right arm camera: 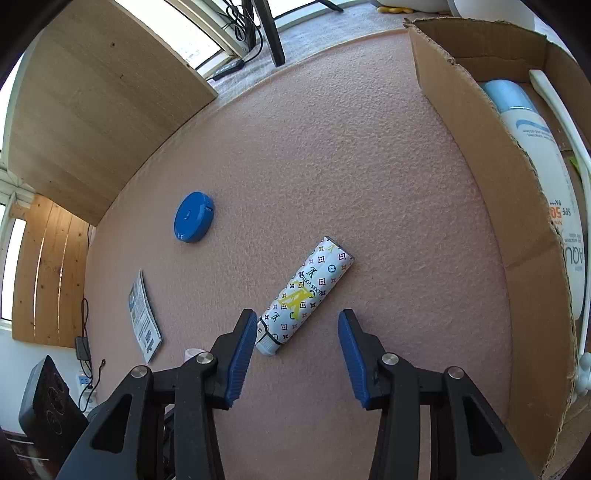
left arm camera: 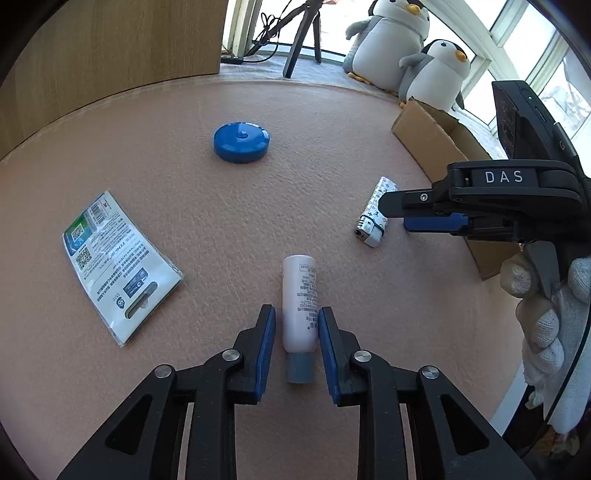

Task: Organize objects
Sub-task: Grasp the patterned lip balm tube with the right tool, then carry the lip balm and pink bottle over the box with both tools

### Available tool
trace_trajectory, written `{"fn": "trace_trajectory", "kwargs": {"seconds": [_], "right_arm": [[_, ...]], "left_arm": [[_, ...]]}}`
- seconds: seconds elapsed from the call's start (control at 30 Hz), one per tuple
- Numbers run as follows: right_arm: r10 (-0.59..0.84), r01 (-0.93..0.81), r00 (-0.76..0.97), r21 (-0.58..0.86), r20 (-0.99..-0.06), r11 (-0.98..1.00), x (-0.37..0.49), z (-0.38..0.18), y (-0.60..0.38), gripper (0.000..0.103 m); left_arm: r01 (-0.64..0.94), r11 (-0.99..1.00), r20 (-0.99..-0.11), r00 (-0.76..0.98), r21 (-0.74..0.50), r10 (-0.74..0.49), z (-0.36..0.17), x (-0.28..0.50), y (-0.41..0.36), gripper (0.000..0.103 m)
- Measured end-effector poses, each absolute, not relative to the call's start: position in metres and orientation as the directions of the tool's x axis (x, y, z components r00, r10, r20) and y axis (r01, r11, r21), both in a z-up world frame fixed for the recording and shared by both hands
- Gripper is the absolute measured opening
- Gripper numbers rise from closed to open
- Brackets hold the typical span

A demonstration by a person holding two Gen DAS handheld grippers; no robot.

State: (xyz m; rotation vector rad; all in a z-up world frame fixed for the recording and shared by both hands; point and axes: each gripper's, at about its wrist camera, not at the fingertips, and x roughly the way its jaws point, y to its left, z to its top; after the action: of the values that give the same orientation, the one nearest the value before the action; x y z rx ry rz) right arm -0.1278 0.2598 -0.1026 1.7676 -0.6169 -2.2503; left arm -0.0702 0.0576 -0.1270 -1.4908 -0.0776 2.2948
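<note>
A white tube with a grey-blue cap lies on the pink mat, cap towards me. My left gripper is open and straddles it, with a thin gap at the left pad. A patterned white lighter lies slantwise on the mat. My right gripper is open just above the lighter's near end, nothing between its pads. The left wrist view shows the right gripper from the side, over the lighter. A cardboard box stands to the right.
A blue round disc and a flat printed packet lie on the mat. The box holds a sunscreen bottle and a white utensil. Two plush penguins and a tripod stand beyond the mat. A gloved hand holds the right gripper.
</note>
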Motion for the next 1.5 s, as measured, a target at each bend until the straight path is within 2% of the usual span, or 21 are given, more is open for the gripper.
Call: {"fn": "trace_trajectory", "kwargs": {"seconds": [0.13,0.3,0.6,0.73,0.8,1.2,1.5], "right_arm": [[-0.377,-0.057,-0.250,0.402,-0.892,-0.914,-0.139,-0.100,0.252,0.035],[-0.332,0.020,-0.244,0.337,-0.911,-0.941,-0.145,-0.099,0.232,0.034],[-0.165,0.256,-0.261,0.097,-0.951,-0.962,-0.139,-0.097,0.190,0.034],[-0.140,0.305,-0.268,0.054,-0.953,-0.951,-0.136,-0.097,0.192,0.024],[-0.141,0.308,-0.268,0.054,-0.953,-0.950,-0.134,-0.098,0.195,0.021],[-0.242,0.230,-0.268,0.183,-0.933,-0.956,-0.101,-0.093,0.230,0.021],[-0.324,0.200,-0.360,0.267,-0.875,-0.943,-0.070,-0.051,0.276,0.021]], "left_arm": [[-0.296,-0.918,-0.863,-0.352,-0.263,0.361,-0.126,-0.073,0.058,0.026],[-0.301,-0.918,-0.867,-0.346,-0.259,0.358,-0.129,-0.075,0.061,0.026],[-0.295,-0.921,-0.867,-0.354,-0.253,0.351,-0.130,-0.078,0.063,0.026],[-0.284,-0.923,-0.865,-0.355,-0.261,0.354,-0.131,-0.079,0.061,0.023],[-0.274,-0.923,-0.863,-0.357,-0.270,0.358,-0.131,-0.080,0.058,0.022],[-0.215,-0.908,-0.843,-0.342,-0.360,0.416,-0.132,-0.082,0.056,0.022],[-0.258,-0.889,-0.814,-0.364,-0.379,0.453,-0.105,-0.084,0.087,0.022]]}}
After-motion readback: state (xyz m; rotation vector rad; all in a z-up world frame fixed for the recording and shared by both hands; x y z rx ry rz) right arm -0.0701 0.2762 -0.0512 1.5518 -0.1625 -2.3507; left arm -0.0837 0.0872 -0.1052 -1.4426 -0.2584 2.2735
